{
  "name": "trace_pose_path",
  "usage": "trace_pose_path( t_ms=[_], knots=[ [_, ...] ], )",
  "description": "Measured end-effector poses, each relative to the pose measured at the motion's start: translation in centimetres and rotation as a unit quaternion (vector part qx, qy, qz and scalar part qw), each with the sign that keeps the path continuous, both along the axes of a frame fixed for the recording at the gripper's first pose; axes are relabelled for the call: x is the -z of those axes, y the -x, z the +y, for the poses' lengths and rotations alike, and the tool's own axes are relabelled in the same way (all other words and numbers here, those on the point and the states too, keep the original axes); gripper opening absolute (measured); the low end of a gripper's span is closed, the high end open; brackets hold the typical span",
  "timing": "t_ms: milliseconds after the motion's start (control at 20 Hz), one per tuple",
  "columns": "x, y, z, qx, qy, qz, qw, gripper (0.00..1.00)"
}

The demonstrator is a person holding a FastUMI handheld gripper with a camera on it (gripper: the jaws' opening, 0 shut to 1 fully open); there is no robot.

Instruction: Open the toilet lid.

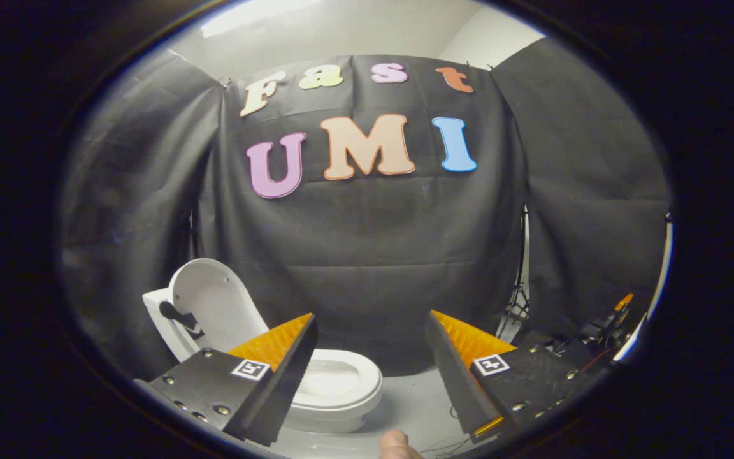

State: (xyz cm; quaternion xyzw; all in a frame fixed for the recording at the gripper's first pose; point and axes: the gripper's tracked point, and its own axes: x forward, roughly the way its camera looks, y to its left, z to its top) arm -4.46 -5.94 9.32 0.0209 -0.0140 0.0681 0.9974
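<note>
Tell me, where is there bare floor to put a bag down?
Bare floor lies right of the toilet, between it and the open tool's far finger. Crowded: equipment and cables by the right wall; the raised lid backs the cloth.

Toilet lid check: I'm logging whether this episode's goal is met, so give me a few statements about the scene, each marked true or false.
1. The toilet lid stands raised, leaning back. True.
2. The gripper is shut on the lid. False: its fingers are spread apart, holding nothing, with the lid beyond them.
3. The toilet sits on a pale floor before black cloth. True.
4. The seat ring is raised along with the lid. False: it lies flat on the bowl.
5. A fingertip shows below the gripper. True.
</note>
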Motion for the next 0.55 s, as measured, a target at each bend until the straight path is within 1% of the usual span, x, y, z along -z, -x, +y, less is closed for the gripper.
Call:
trace_pose_path(
  t_ms=[200,350,550],
  knots=[
    [0.5,-0.2,-0.7,0.002,0.001,-0.011,1.000,1.00],
    [1.5,-0.4,0.0,-0.005,-0.001,0.000,1.000,1.00],
    [1.4,-0.7,1.3,-0.011,-0.001,0.001,1.000,1.00]
  ],
)
